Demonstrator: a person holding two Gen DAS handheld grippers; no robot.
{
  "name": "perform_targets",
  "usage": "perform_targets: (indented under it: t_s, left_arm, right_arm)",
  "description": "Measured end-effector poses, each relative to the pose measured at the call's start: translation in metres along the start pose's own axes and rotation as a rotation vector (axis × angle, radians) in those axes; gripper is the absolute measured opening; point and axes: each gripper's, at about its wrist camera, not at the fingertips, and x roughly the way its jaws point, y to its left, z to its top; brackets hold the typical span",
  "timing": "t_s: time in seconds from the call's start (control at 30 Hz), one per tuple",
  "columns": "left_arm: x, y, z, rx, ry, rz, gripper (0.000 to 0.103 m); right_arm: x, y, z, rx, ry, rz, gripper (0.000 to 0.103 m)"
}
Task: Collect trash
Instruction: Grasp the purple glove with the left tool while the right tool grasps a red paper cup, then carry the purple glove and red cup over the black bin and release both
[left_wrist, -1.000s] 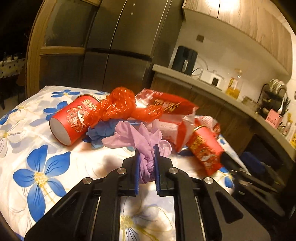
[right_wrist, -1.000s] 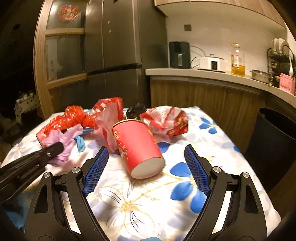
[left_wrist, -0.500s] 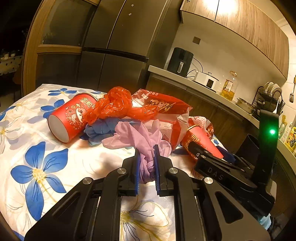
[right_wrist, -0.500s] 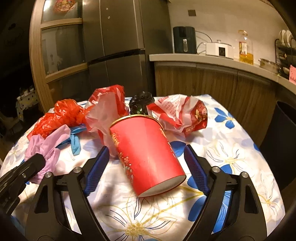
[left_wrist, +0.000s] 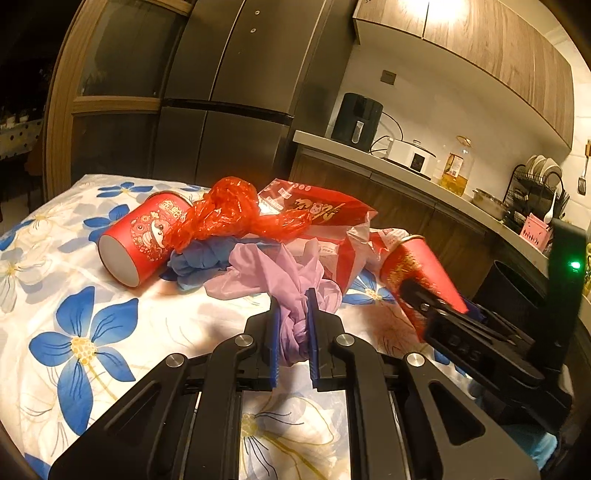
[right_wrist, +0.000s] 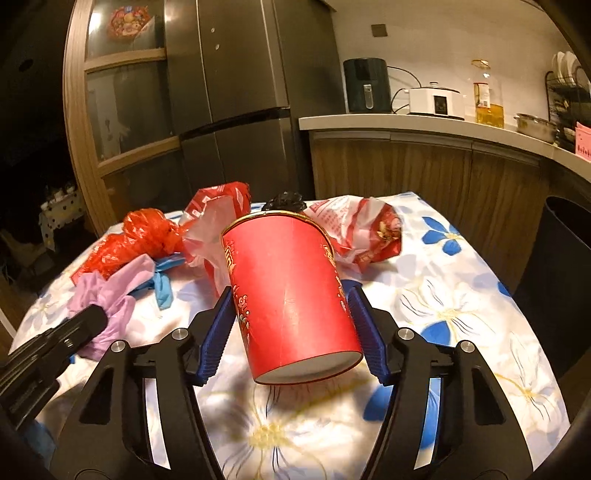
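Our left gripper (left_wrist: 291, 334) is clamped on the purple glove (left_wrist: 275, 275) while our right gripper (right_wrist: 291, 325) closes its fingers around the tipped red cup (right_wrist: 291, 291) on the desk (right_wrist: 461, 295) — an uneven squeeze could crush it or roll it away.

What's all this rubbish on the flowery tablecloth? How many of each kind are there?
Red paper cups: 2
Red-and-white printed bags: 2
Crumpled red plastic bag: 1
Purple glove: 1
Blue glove: 1
Small black crumpled thing: 1
Total: 8
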Motion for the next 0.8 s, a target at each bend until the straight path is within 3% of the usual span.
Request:
perform_targets:
  t_s: [0.33, 0.8]
  left_arm:
    - [-0.016, -0.024, 0.001, 0.046, -0.016, -0.004, 0.011]
    - [-0.023, -0.091, 0.007, 0.131, -0.043, -0.063, 0.011]
  right_arm:
    - [-0.058, -0.014, 0.000, 0.037, -0.072, 0.021, 0.062]
    - [-0.114, -0.071, 0.008, 0.100, -0.153, -0.045, 0.062]
